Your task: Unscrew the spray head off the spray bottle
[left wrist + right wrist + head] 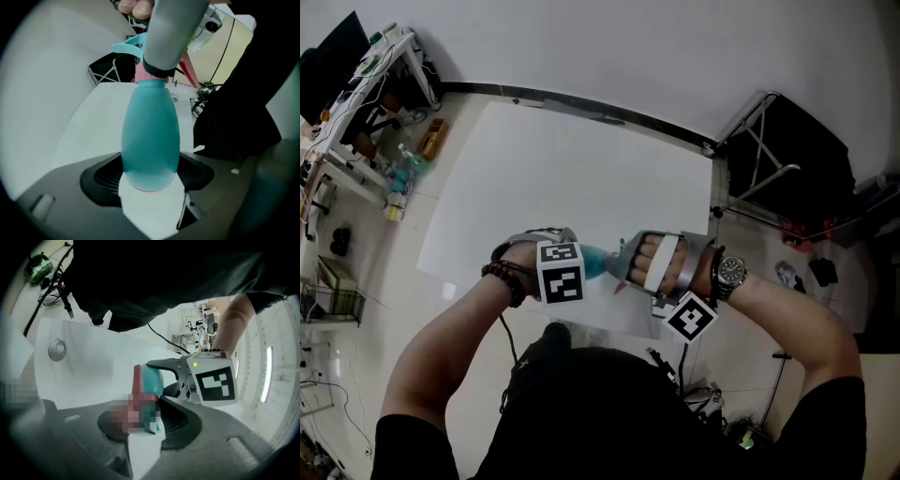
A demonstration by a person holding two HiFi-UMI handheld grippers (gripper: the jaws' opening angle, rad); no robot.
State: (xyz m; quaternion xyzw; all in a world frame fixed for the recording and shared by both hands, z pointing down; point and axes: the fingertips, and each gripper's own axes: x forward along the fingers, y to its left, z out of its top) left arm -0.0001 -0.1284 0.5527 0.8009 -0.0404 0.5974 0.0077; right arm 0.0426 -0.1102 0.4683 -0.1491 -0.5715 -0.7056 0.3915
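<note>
A teal spray bottle (150,136) is held up over the white table (581,169), lying roughly level between the two grippers in the head view. My left gripper (150,183) is shut on the bottle's round base end. A pink collar (142,74) and a teal trigger (125,47) show at the bottle's far end. My right gripper (140,420) is shut on the pink spray head (137,380); a mosaic patch hides part of the head. In the head view the bottle (593,262) spans from the left gripper (581,265) to the right gripper (623,265).
A small round metal fitting (56,349) is set in the tabletop. A black folding stand (778,159) is beyond the table's right edge. A cluttered shelf (366,103) stands at the far left. Cables and gear lie on the floor near the person's legs.
</note>
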